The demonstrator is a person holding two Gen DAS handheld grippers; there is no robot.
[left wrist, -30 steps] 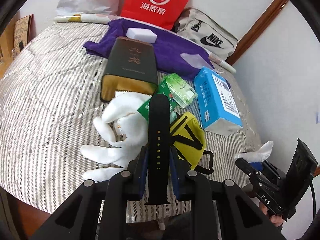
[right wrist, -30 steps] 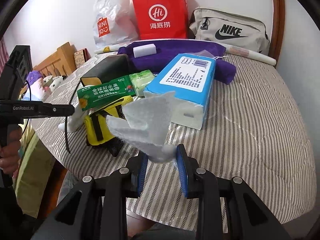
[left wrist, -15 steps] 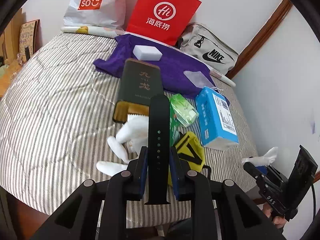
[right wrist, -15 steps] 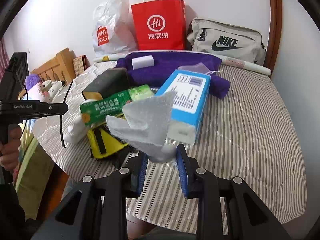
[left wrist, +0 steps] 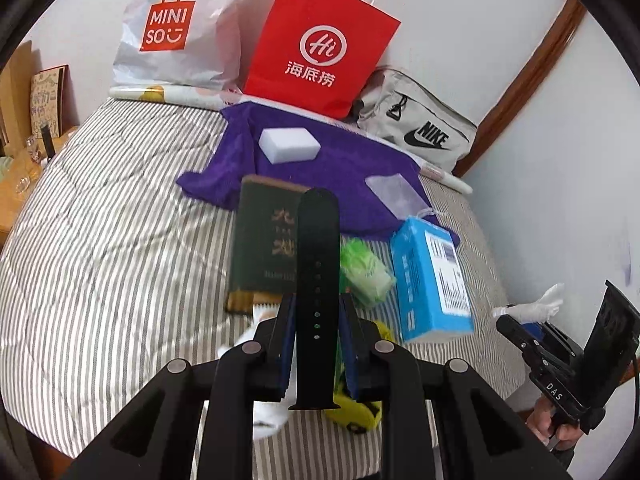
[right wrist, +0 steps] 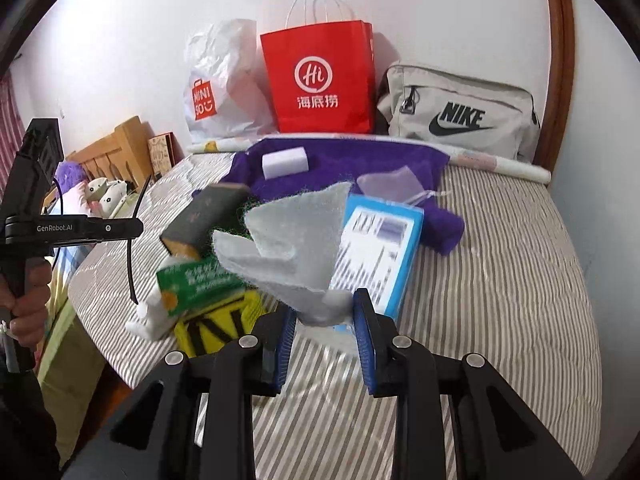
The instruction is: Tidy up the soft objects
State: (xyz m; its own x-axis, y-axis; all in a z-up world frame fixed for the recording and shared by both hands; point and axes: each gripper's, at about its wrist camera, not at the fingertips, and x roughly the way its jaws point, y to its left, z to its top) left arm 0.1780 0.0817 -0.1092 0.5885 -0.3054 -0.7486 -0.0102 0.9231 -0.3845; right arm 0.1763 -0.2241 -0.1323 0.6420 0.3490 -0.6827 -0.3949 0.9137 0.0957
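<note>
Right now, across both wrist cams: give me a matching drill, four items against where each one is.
Items:
1. strap
2. grey cloth
3. white sponge
4. Nike bag

Places:
A. on the purple towel
B. in the right gripper
C. against the wall
D. in the left gripper

Pairs: 1-D, 2-B, 3-A, 4-C

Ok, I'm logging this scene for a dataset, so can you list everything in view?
strap: 1, black, in left gripper
cloth: 1, grey, in right gripper
towel: 1, purple, back of bed
sponge: 1, white, on towel
dark box: 1, green, mid bed
blue box: 1, right of dark box
Nike bag: 1, beige, by wall
red bag: 1, by wall
Miniso bag: 1, white, by wall
bed: 1, striped
left gripper: 1, black
right gripper: 1, black
</note>
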